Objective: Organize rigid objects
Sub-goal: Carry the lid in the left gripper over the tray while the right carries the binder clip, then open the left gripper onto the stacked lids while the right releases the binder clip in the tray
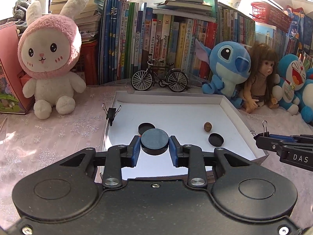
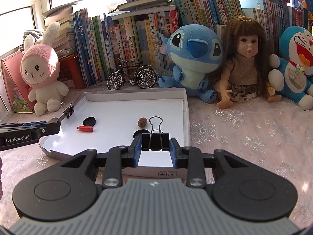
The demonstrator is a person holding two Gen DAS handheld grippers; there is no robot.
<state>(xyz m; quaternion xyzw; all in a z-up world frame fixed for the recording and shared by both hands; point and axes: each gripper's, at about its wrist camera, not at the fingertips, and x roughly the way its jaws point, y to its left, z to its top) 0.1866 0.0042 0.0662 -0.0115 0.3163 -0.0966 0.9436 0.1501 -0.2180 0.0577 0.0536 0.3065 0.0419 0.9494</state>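
Left gripper [image 1: 154, 150] pinches a matte black round disc [image 1: 154, 141]; right gripper [image 2: 155, 150] pinches a black metal binder clip [image 2: 155, 140], both above the shallow white cardboard tray [image 1: 230, 109].

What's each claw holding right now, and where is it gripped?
Left claw clamps a black disc by its opposite rim edges. Right claw clamps a black binder clip across the two ends of its body.

A pink-hooded rabbit plush [image 1: 49, 58] sits near the desk's left back corner. A model bicycle [image 1: 159, 78] stands at the back edge before a row of books [image 1: 156, 39]. Toward the right back corner sit a blue alien plush [image 2: 193, 58], a long-haired doll [image 2: 244, 62] and a blue cat plush [image 2: 297, 66].
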